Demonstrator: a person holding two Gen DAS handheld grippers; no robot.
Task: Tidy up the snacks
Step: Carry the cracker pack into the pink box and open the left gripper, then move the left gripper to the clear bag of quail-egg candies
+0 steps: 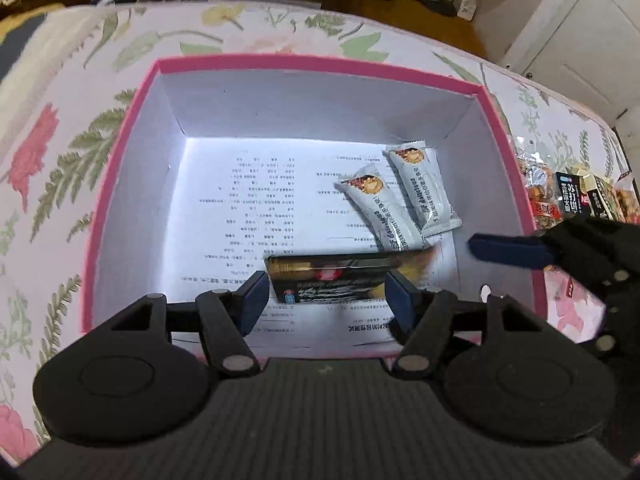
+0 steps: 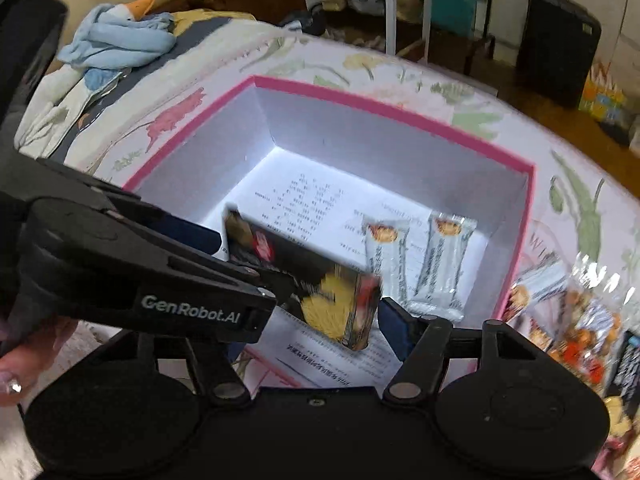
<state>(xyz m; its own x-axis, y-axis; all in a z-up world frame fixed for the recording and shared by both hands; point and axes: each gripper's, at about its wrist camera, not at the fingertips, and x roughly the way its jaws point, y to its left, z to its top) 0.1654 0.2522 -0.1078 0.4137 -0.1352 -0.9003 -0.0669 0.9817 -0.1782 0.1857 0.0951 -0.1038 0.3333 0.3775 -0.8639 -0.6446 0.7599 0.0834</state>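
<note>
A pink-rimmed white box (image 1: 120, 184) stands on the flowered bedspread, lined with printed paper. Two silver snack bars (image 1: 404, 200) lie at its right side; they also show in the right wrist view (image 2: 416, 264). My left gripper (image 1: 326, 300) is shut on a black snack box (image 1: 332, 280) and holds it over the box's near part; the black box shows in the right wrist view (image 2: 308, 280). My right gripper (image 2: 316, 332) is open, just right of it; its blue fingertip (image 1: 508, 250) reaches over the box's right wall.
A pile of loose snack packets (image 2: 580, 332) lies on the bed right of the pink box (image 2: 400, 114), also seen in the left wrist view (image 1: 572, 196). A blue plush toy (image 2: 116, 36) lies far left. Floor and furniture lie beyond the bed edge.
</note>
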